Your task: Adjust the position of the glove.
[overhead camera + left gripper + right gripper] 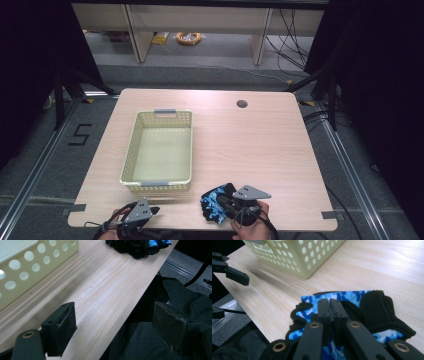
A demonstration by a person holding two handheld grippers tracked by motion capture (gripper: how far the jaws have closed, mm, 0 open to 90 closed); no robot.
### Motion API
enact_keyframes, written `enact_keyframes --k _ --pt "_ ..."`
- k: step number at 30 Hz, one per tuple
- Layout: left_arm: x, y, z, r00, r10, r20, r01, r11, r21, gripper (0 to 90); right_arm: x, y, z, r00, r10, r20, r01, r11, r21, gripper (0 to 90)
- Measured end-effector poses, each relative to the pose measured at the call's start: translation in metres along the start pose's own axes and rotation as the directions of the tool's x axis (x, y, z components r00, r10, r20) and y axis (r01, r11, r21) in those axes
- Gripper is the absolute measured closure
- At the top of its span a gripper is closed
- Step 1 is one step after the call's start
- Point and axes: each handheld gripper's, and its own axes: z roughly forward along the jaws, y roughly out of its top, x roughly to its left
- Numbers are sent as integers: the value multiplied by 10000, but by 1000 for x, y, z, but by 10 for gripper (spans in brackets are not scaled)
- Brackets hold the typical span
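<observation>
Lying at the near edge of the pale wooden table, right of centre: a blue-camouflage and black fabric glove, crumpled, with a black padded part turned up on its far right side. Pressed onto the glove from the near side: the right gripper, jaws drawn together with no gap between the pads, tips lying on the blue patterned cloth; whether any fabric is pinched between them, impossible to tell. Grey three-cornered plate on top of that gripper, a hand wrapped around its body at the table's near edge. Off to the left, near the table's near-left corner: the left gripper, jaws standing wide apart with nothing between them, one jaw over the wood and the other past the table edge, above dark cloth. Further in on the left half of the table: a pale yellow perforated plastic basket with grey handle clips, standing upright, well apart from the glove. Near the far right corner: a round dark hole in the tabletop.
</observation>
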Motion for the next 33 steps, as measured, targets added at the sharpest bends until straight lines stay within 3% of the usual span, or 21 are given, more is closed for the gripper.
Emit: enact_keyframes --k 1,2,5,8,10,12,13,14,15,16,17,20,21,23,24,25,28,30,31,33 --pt "-1 -1 1 9998 -215 -23 215 9998 -19 187 0 0 0 9999 50 138 -49 9999 -127 879" --pt "-2 -1 1 9997 -224 -19 224 9997 17 187 0 1 -1 9999 141 -79 -142 9998 -104 872" --pt "-2 0 1 9997 -233 -6 233 9997 -2 187 -1 3 -4 9998 145 -168 -151 9993 -351 835" --pt "-3 0 1 9992 -400 50 401 9991 -135 190 -8 8 -16 9997 -195 126 202 9984 -537 795" --pt "-3 1 3 9988 -471 90 474 9984 -312 201 -17 12 -24 9990 -328 306 344 9980 -535 758" --pt "-3 4 4 9998 -186 7 186 9991 -374 242 -29 13 -32 9966 -354 738 400 9973 -611 746" --pt "-6 6 7 9992 -377 101 383 9973 -631 268 -36 13 -33 9955 -622 715 667 9958 -620 735" --pt "-6 6 7 9992 -377 101 383 9973 -631 281 -41 12 -35 9948 -596 831 636 9969 -466 729" --pt "-9 11 12 9999 -124 77 129 9968 -784 293 -43 11 -37 9954 -200 937 238 9989 -400 722" --pt "-9 15 13 9998 187 75 -182 9978 -635 304 -49 12 -37 9950 -541 840 574 9977 -372 715" --pt "-9 19 16 9995 231 225 -220 9986 -487 315 -52 12 -38 9946 -568 864 590 9980 -231 709" --pt "-13 30 31 9990 426 96 -418 9968 -681 345 -52 13 -37 9968 -311 743 314 9995 -40 681" --pt "-13 34 36 9987 504 75 -498 9964 -688 353 -55 15 -35 9954 -621 724 626 9980 -47 678" --pt "-14 41 44 9982 599 54 -594 9958 -699 370 -52 17 -32 9975 -378 603 372 9992 110 671" --pt "-14 45 47 9978 666 76 -659 9955 -674 388 -54 18 -29 9964 -664 537 657 9977 143 670" --pt "-12 48 49 9939 1097 -92 -1100 9923 -574 396 -55 19 -27 9970 -690 360 681 9974 236 669" --pt "-14 56 56 9944 1059 -58 -1061 9927 -569 433 -55 22 -18 9987 -515 35 512 9973 525 666" --pt "-14 59 59 9927 1193 -146 -1201 9903 -700 445 -55 22 -16 9991 -429 -44 430 9973 594 666" --pt "-13 64 62 9900 1400 -180 -1407 9889 -468 467 -55 23 -12 9985 -512 -168 522 9964 667 666" --pt "-15 68 67 9891 1454 -228 -1464 9880 -489 484 -53 23 -10 9989 -475 -35 477 9962 725 665"
